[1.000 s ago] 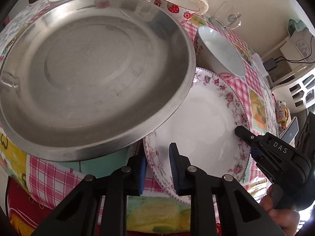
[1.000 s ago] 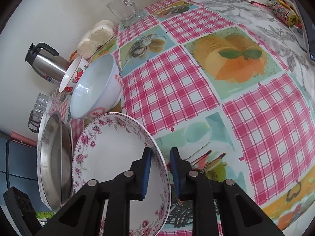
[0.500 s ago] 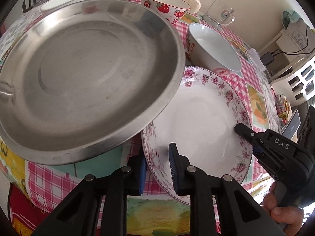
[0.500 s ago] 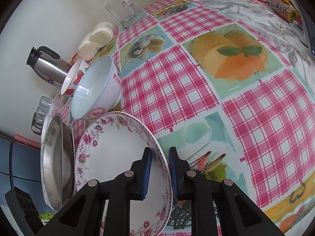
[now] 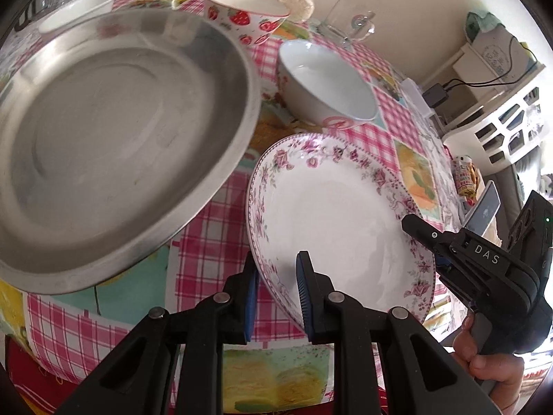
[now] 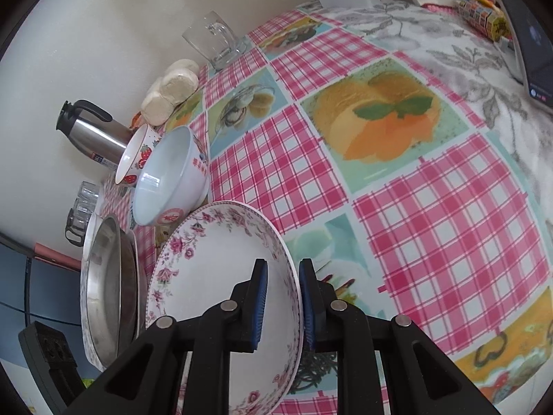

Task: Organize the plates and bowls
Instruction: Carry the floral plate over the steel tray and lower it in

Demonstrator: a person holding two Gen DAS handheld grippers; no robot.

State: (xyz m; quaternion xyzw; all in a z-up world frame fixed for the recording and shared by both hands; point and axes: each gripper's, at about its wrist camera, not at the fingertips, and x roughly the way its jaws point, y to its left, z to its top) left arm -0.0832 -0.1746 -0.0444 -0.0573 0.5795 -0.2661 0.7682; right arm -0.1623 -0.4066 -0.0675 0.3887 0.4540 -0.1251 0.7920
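A white floral-rimmed plate (image 5: pixel 338 214) is held tilted above the checked tablecloth by both grippers. My left gripper (image 5: pixel 276 294) is shut on its near rim. My right gripper (image 6: pixel 281 304) is shut on its right rim and also shows in the left wrist view (image 5: pixel 428 238). The plate also shows in the right wrist view (image 6: pixel 214 269). A large steel plate (image 5: pixel 114 138) lies to the left, apart from the floral plate. A white bowl (image 5: pixel 325 86) stands behind the plate and a strawberry bowl (image 5: pixel 245 10) farther back.
A steel flask (image 6: pixel 90 131), a glass mug (image 6: pixel 214 41), round bread pieces (image 6: pixel 172 86) and small glasses (image 6: pixel 83 207) stand along the wall. A phone (image 6: pixel 532 45) and a snack pack (image 6: pixel 480 17) lie at the far right. A white basket (image 5: pixel 501 128) stands beyond the table.
The floral plate has moved right and out from under the steel plate, and is more tilted. Both grippers stay shut on it.
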